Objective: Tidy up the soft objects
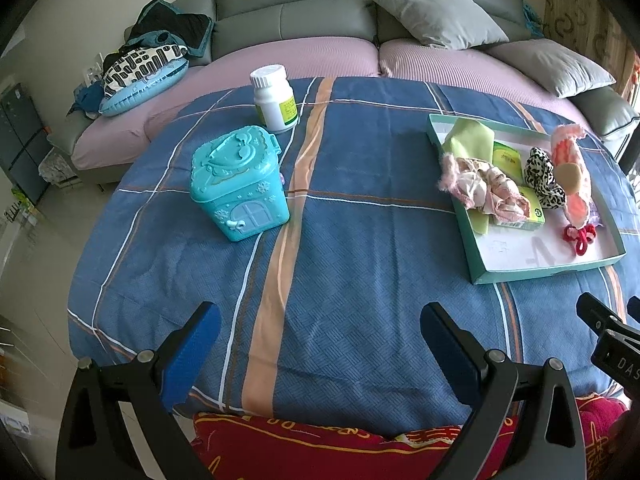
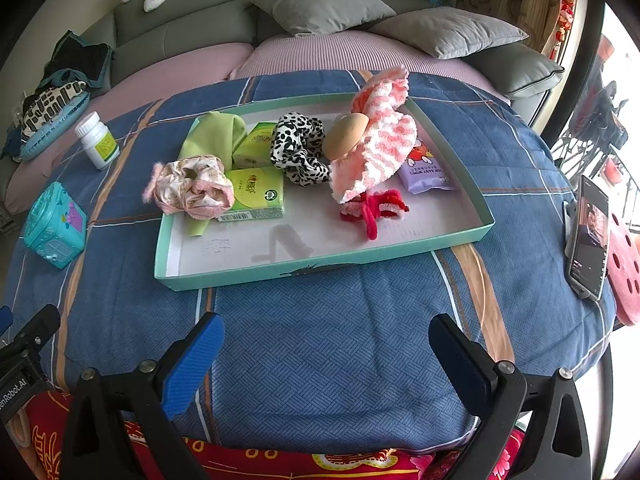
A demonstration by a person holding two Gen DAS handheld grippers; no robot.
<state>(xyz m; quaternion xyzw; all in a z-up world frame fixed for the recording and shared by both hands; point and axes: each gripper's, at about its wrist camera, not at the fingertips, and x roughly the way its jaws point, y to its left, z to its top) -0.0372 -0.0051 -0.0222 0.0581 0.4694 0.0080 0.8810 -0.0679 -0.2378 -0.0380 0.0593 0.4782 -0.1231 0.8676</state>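
A teal tray (image 2: 320,266) (image 1: 548,272) on the blue plaid cloth holds soft things: a pink scrunchie (image 2: 192,188) (image 1: 480,188), a leopard scrunchie (image 2: 298,148) (image 1: 540,176), a pink-white knitted piece (image 2: 380,144) (image 1: 572,168), a red fuzzy tie (image 2: 372,210) (image 1: 580,236), a green cloth (image 2: 216,132), green tissue packs (image 2: 256,196) and a purple wipes pack (image 2: 424,170). My left gripper (image 1: 320,332) is open and empty near the table's front edge, left of the tray. My right gripper (image 2: 326,344) is open and empty in front of the tray.
A teal house-shaped box (image 1: 236,184) (image 2: 54,226) and a white pill bottle (image 1: 276,98) (image 2: 98,140) stand left of the tray. A phone (image 2: 592,236) leans at the right by a pink disc (image 2: 628,276). A sofa with grey pillows (image 2: 320,0) lies behind.
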